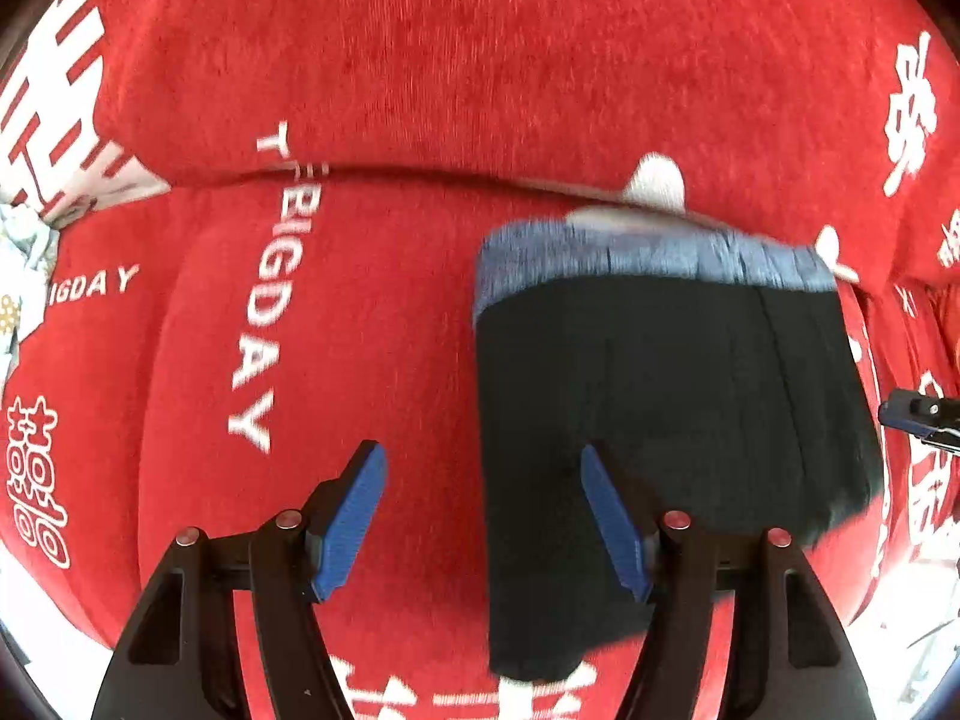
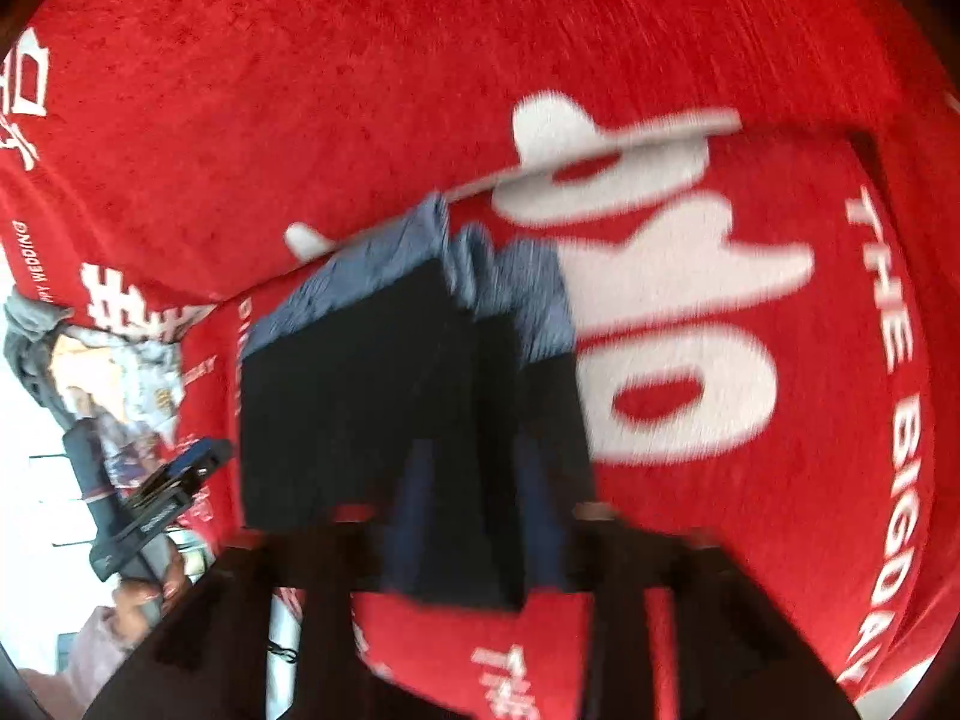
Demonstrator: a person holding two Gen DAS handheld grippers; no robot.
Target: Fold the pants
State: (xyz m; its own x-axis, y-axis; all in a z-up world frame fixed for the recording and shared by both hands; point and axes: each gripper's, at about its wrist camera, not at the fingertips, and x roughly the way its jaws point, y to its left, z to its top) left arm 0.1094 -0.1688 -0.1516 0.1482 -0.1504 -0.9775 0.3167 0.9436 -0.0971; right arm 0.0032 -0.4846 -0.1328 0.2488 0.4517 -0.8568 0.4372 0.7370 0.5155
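The pants (image 1: 660, 420) lie folded into a black block with a grey-blue waistband at the far end, on the red seat cover (image 1: 372, 312). My left gripper (image 1: 483, 456) points down with its blue pads wide apart. Its right finger hangs over the pants' left edge and its left finger over bare cover, so it is open and holds nothing. In the blurred right wrist view, my right gripper (image 2: 474, 480) stands over the near edge of the pants (image 2: 360, 396). Its fingers are apart with dark cloth below them, gripping nothing that I can see. Its tip (image 1: 918, 414) shows just right of the pants.
The red cover with white lettering runs up the sofa back behind a crease (image 1: 420, 171). A pale patterned cloth (image 2: 120, 372) lies at the seat's left end. A hand (image 2: 144, 594) holds the left gripper (image 2: 174, 480). White floor shows at the lower left.
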